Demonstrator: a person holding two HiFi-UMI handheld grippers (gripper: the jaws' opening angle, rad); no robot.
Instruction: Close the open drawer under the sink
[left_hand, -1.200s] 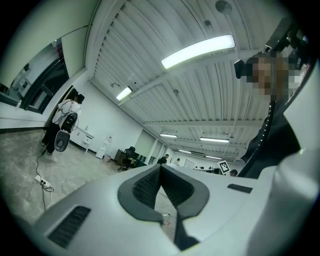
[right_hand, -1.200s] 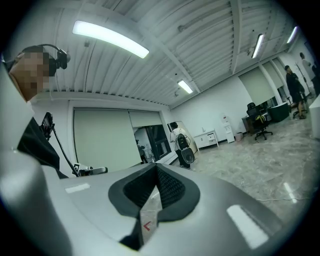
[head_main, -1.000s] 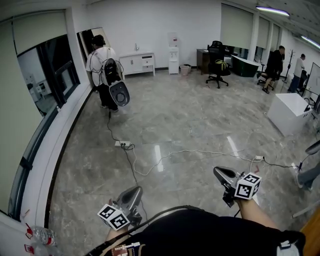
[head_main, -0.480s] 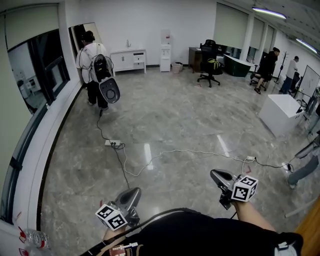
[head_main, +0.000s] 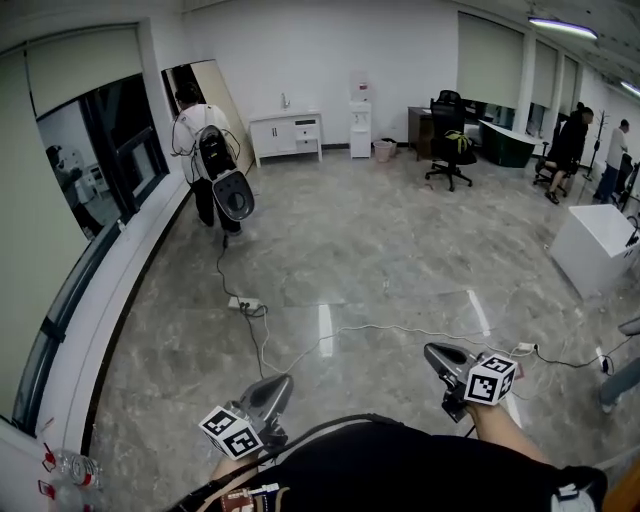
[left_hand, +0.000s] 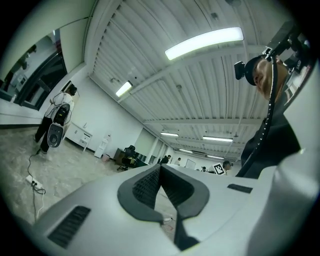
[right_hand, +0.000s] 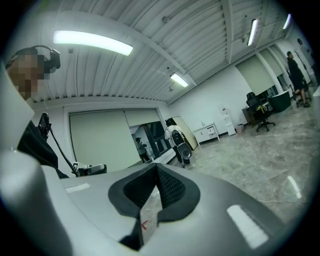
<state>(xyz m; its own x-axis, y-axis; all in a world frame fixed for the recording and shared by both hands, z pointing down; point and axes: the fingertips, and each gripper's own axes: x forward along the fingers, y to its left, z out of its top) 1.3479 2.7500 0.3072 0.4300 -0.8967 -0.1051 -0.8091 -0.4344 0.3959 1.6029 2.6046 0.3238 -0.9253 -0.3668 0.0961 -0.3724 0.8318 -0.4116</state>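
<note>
Only the gaze has shifted, settling on the white sink cabinet (head_main: 287, 135) against the far wall (head_main: 330, 50), its drawer too small to make out, while the left gripper (head_main: 278, 384) and right gripper (head_main: 434, 352) stay closed, empty and well apart from it, so the approach is hardly begun.

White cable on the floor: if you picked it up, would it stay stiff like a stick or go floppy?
Probably floppy: the white cable lies in loose curves across the floor. It looks thin, so likely light. It seems to run to a power strip, so a pull might drag that along.
</note>
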